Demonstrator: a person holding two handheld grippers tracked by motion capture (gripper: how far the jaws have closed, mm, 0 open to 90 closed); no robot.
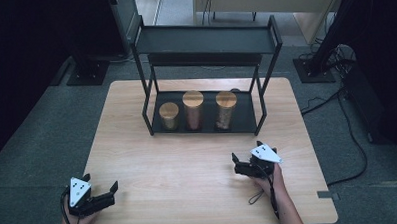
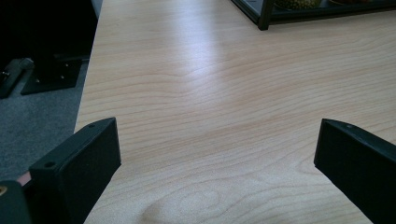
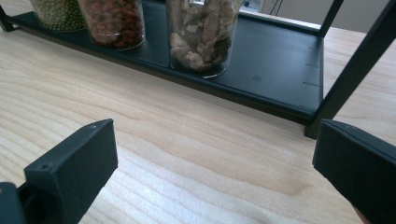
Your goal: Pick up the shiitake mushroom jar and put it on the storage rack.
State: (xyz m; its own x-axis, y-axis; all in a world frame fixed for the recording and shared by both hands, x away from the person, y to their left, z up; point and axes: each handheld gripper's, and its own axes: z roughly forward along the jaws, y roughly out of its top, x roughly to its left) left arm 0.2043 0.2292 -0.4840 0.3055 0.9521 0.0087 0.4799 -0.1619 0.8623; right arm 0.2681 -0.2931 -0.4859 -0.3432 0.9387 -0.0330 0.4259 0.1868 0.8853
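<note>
two open grippers wait by three jars

the right gripper (image 1: 248, 158) points at the jar of brown chunks (image 3: 201, 32) on the black shelf (image 1: 239, 121), jaws wide and holding nothing, so it can fit around it. the left gripper (image 1: 100, 188) rests open at the table (image 1: 188, 157) edge, out of the way.

The table (image 1: 188, 157) was topped in pale smooth wood; on it, the matt black metal rack (image 3: 280, 70) held clear glass jars (image 3: 203, 37).
</note>
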